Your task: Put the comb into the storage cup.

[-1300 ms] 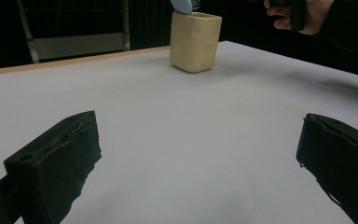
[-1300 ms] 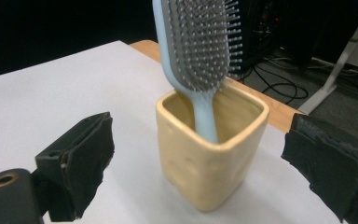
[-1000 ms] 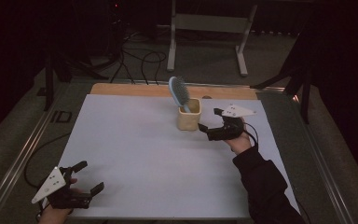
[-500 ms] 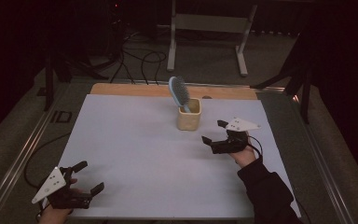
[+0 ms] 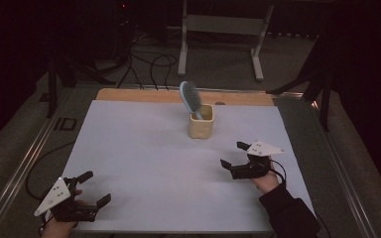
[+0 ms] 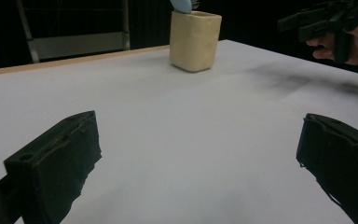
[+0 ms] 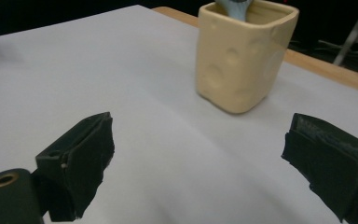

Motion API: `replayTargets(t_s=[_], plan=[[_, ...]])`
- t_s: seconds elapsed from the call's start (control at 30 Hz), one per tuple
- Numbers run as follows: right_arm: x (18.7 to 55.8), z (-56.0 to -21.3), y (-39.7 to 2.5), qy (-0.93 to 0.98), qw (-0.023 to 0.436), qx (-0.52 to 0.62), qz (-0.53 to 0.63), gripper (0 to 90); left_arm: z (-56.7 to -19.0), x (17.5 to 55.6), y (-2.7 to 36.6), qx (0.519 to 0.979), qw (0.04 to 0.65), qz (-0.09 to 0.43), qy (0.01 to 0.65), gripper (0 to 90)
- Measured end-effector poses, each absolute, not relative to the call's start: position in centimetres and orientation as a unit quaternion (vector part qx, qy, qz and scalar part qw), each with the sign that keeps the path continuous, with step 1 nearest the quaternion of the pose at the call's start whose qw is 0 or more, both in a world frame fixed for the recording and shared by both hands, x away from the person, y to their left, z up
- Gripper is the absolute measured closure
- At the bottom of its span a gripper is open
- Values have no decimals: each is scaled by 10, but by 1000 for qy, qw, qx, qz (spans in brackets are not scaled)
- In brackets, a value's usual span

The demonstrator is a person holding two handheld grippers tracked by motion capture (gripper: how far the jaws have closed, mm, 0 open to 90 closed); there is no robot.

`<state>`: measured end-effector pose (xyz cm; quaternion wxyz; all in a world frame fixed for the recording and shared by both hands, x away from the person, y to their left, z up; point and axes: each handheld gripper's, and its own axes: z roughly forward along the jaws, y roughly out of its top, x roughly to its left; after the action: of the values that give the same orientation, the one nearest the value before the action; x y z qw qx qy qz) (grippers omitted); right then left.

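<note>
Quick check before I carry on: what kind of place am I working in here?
Probably a lab or recording workspace, not a home: a table under a white sheet, a metal stand and loose cables on the floor behind, dark surroundings.

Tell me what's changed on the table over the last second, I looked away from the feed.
The right tool pulled back from beside the cup, toward the person's edge of the table. Its jaws are open and empty, apart from the cup. Nothing was taken hold of or let go in these pictures. The hairbrush stands in the cup as before, the cup hasn't shifted, and the left tool stays open at the near left corner.
</note>
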<state>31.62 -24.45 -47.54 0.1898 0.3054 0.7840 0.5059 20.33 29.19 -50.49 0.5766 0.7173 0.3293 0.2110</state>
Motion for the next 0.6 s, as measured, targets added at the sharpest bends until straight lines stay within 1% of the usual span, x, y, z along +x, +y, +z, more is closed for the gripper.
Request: replayTargets(t_s=[0.6], plan=[[280, -492, -264, 783, 183, 315, 504, 78, -505, 203, 292, 717, 577, 211, 329, 0]])
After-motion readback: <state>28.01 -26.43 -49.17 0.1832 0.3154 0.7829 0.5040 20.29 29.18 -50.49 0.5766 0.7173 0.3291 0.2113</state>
